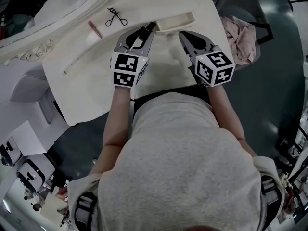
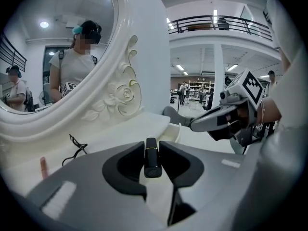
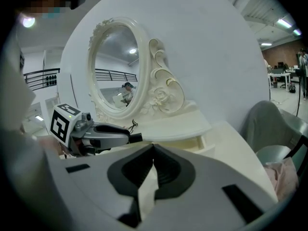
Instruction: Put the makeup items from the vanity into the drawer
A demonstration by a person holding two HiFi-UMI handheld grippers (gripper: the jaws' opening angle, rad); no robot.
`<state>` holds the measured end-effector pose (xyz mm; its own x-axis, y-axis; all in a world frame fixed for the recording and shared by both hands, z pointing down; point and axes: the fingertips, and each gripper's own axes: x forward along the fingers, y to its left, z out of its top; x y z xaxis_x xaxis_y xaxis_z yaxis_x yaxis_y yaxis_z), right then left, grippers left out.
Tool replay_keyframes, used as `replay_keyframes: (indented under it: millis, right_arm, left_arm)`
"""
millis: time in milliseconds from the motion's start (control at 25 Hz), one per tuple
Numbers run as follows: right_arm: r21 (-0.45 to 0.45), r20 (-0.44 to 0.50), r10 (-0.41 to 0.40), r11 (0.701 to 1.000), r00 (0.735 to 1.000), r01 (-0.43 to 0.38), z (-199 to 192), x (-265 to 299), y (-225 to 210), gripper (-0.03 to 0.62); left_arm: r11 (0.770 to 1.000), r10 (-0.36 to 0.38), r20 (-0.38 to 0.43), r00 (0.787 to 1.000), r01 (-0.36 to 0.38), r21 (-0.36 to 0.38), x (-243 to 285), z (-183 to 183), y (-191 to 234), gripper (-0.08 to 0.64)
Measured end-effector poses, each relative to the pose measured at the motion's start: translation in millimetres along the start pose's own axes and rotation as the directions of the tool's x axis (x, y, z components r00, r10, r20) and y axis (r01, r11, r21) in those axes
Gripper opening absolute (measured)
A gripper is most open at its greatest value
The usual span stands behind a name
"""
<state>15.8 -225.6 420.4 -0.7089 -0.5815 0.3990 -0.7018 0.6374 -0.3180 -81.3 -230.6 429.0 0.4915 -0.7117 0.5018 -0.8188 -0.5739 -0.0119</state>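
Observation:
My left gripper (image 1: 146, 31) is shut on a black lipstick tube (image 2: 152, 159) with a gold band, held lengthwise between the pads. It hovers beside the open white drawer (image 1: 176, 23) at the vanity's front. My right gripper (image 1: 184, 34) is shut with nothing in it, just right of the left one and near the drawer (image 3: 195, 142). On the vanity top (image 1: 77, 85) lie a black eyelash curler (image 1: 116, 17), a pink stick-shaped item (image 1: 95, 29) and a thin white stick (image 1: 72, 64). The curler (image 2: 76, 147) and pink item (image 2: 44, 167) also show in the left gripper view.
An oval mirror with a carved white frame (image 2: 122, 93) stands at the vanity's back. A pink cloth (image 1: 241, 37) lies on a grey chair to the right. Equipment sits on the floor at the lower left (image 1: 29, 174).

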Motion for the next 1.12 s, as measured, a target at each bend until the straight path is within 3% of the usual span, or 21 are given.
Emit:
replay_keyframes:
  millis: [280,720,1120]
  right_arm:
    - [0.015,0.020,0.017,1.000,1.000,-0.017,4,-4,-19,0.008]
    - [0.016,0.010,0.053,0.998,0.999,-0.053,2,-11,-42,0.008]
    - [0.015,-0.015,0.066,0.998,0.998,-0.065,-2,-15,-60,0.008]
  left_arm:
    - [1.000,-0.023,0.010,1.000,0.023,-0.006,24,19,-12,0.103]
    - [0.995,-0.093,-0.064,0.994,0.096,0.040,63,27,-44,0.103]
    - [0.995,-0.104,-0.087,0.991,0.103,-0.015,91,23,-59,0.104]
